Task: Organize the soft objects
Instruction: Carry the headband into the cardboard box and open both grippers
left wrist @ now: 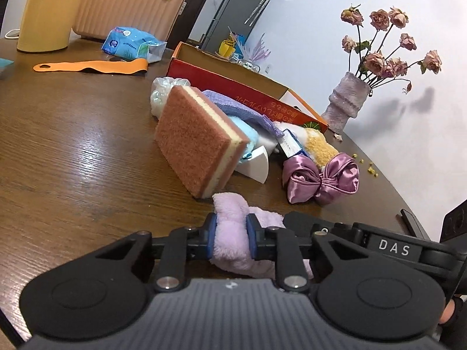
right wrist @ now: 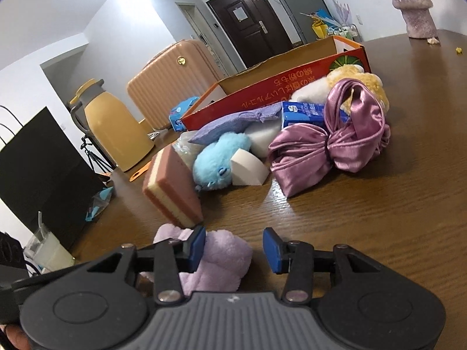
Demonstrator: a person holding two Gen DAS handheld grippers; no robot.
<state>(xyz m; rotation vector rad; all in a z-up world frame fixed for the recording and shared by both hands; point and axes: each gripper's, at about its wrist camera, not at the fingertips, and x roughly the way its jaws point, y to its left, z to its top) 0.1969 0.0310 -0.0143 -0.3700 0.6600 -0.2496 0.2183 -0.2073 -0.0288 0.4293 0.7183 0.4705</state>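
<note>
Lilac fleece cloth [left wrist: 230, 234]: one, lying on the brown wooden table [left wrist: 73, 151] at the near end of the pile, right under both grippers.
Left gripper [left wrist: 231, 233]: fingers drawn in close, blue pads [left wrist: 212, 229] pressing the cloth from both sides so the fleece bulges between and beyond them.
Right gripper [right wrist: 233, 248]: fingers spread wide; the left pad [right wrist: 198, 242] touches the cloth [right wrist: 221, 259], the right pad stands clear over bare wood; nothing is clamped.
Pose, left: low and level over the tabletop, fingers pointing at the pile; the right tool's black body sits just beside its right finger.
Pose, right: low too, rolled a little so the table slopes, the cloth lying toward its left finger.
Ahead of the fingertips: one sponge [left wrist: 198, 143] with brown scouring faces and a cream core, tilted on edge, just beyond the cloth.
Further ahead: one blue plush toy [right wrist: 217, 160], one white wedge of foam [right wrist: 248, 170], one purple knitted cloth [right wrist: 230, 125], one yellow-and-white plush [right wrist: 356, 83], one blue carton [right wrist: 303, 113].
Ahead and to the right: one mauve satin bundle [right wrist: 329, 151] tied in the middle.
Behind the pile: one red and orange cardboard box [right wrist: 280, 87], open-topped.
</note>
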